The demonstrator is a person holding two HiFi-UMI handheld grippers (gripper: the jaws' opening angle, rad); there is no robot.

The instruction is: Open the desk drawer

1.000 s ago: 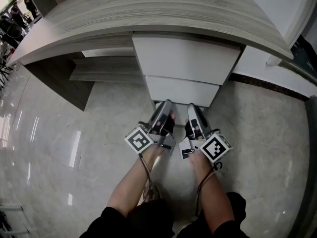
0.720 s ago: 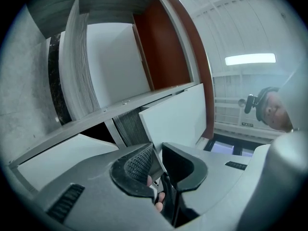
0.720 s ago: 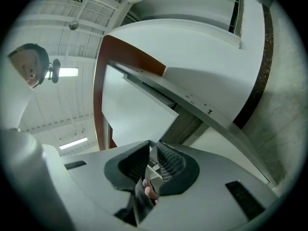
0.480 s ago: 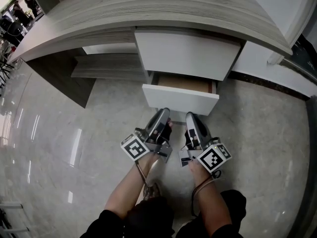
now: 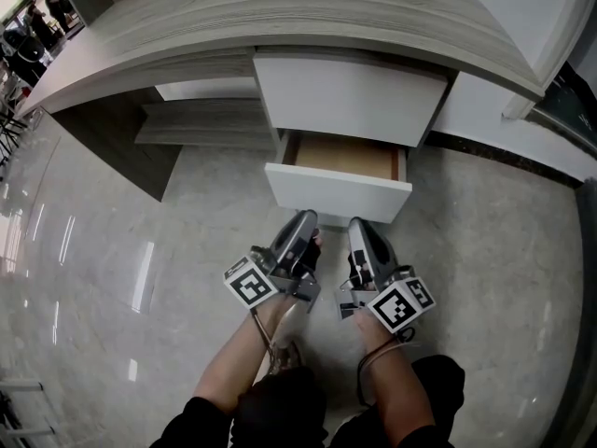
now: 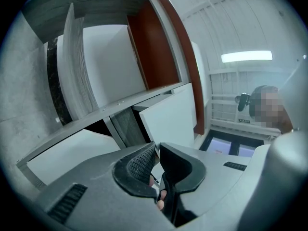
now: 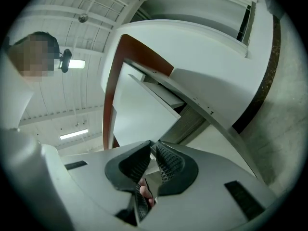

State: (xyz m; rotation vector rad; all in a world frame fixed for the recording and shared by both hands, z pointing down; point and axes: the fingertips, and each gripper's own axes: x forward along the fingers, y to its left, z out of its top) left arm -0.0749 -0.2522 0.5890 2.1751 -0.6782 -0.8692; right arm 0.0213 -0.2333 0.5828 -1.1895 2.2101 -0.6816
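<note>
The lower white drawer [image 5: 338,192] of the unit under the wood-grain desk [image 5: 280,17] stands pulled out, and its brown inside [image 5: 345,157] shows. The upper drawer front [image 5: 350,101] is closed. My left gripper [image 5: 310,217] and right gripper [image 5: 355,224] sit side by side just below the drawer front's lower edge. In the left gripper view the jaws [image 6: 157,146] have just been closing and their tips almost meet, with nothing between them. The right gripper's jaws [image 7: 153,144] have also been closing and hold nothing. The white drawer front [image 6: 173,121] [image 7: 139,114] rises just past both tips.
A low shelf [image 5: 201,126] and a dark side panel [image 5: 112,147] sit under the desk at left. A white cabinet [image 5: 485,110] stands at right. Polished stone floor [image 5: 93,278] lies all around. My forearms and knees fill the bottom edge.
The lower drawer went from closed to pulled out toward me, showing its brown inside. Both grippers drew back toward me together with the drawer front.
</note>
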